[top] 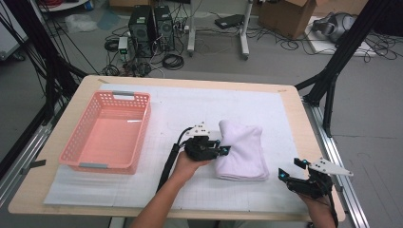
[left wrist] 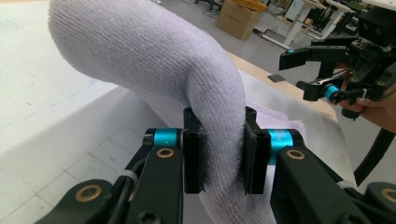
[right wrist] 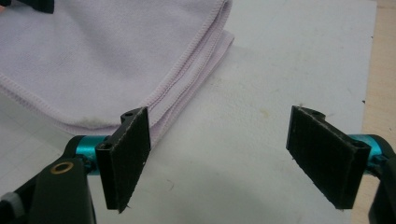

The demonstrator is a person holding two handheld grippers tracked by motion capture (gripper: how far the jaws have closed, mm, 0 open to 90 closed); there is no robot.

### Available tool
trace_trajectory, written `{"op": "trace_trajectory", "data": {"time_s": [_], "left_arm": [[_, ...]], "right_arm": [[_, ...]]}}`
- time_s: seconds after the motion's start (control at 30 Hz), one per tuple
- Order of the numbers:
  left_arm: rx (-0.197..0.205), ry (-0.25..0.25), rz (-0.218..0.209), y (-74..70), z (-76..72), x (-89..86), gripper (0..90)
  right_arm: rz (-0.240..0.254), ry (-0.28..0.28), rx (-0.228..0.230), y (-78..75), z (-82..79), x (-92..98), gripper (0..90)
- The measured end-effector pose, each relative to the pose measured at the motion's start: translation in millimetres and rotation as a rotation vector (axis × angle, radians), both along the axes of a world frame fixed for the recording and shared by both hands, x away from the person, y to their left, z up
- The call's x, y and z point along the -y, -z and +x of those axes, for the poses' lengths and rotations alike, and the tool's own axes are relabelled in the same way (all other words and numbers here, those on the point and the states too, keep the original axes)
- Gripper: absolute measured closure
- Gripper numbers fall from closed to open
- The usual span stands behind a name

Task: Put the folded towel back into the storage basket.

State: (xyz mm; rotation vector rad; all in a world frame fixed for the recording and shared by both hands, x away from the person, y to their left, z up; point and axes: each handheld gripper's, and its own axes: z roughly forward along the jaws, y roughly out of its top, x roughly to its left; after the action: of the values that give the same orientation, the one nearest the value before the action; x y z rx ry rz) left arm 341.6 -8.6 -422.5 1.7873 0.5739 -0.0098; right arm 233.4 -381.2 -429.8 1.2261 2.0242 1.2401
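Note:
A folded pale lilac towel (top: 241,149) lies on the white mat right of centre. My left gripper (top: 223,150) is at the towel's left edge, shut on a bunched fold of it (left wrist: 219,140), which rises between the two black pads. My right gripper (top: 291,168) hovers near the table's front right corner, just right of the towel, open with nothing between its pads (right wrist: 130,156). In the right gripper view the towel's hemmed corner (right wrist: 187,88) lies just beyond the left pad. The right gripper (left wrist: 322,70) also appears at the upper right of the left gripper view.
An empty pink plastic basket (top: 78,142) stands on the left of the mat. The wooden table edge (top: 311,137) runs close to the right of the right gripper. Computers, cables and boxes sit on the floor beyond the table.

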Motion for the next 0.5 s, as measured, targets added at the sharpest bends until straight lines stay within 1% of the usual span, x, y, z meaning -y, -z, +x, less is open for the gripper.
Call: {"op": "trace_trajectory", "data": {"time_s": [0.07,0.1,0.13,0.27,0.33,0.4,0.43,0.47,0.5], "left_arm": [[0.012,0.003,-0.006,-2.3,-1.0,-2.2,74.2],[0.012,0.003,-0.006,-2.3,-1.0,-2.2,74.2],[0.028,0.005,-0.007,-5.3,-2.5,-4.9,74.3],[0.061,0.015,-0.017,-12.5,-5.5,-13.0,74.3],[0.068,0.013,-0.014,-13.8,-6.1,-14.9,74.3],[0.092,0.017,-0.020,-18.5,-7.9,-22.5,74.3],[0.092,0.017,-0.020,-18.5,-7.9,-22.5,74.4],[0.107,0.016,-0.022,-21.3,-9.2,-27.1,74.3],[0.113,0.016,-0.023,-22.5,-9.8,-29.2,74.3]], "right_arm": [[-0.001,0.000,-0.001,0.1,0.0,-0.4,20.7],[0.001,0.001,-0.004,0.0,-0.2,-0.6,20.7],[0.000,0.000,-0.002,0.0,-0.1,-0.8,20.7],[0.002,0.000,0.002,-1.2,-0.7,-1.7,20.7],[0.002,-0.001,0.001,-1.3,-0.7,-2.3,20.7],[-0.002,-0.004,0.006,-1.1,-0.2,-2.8,20.7],[-0.001,-0.004,0.002,-1.3,-0.4,-3.3,20.7],[-0.005,-0.008,0.005,-1.3,-0.1,-3.4,20.7],[-0.003,-0.007,0.004,-1.4,-0.2,-3.8,20.7]]}}
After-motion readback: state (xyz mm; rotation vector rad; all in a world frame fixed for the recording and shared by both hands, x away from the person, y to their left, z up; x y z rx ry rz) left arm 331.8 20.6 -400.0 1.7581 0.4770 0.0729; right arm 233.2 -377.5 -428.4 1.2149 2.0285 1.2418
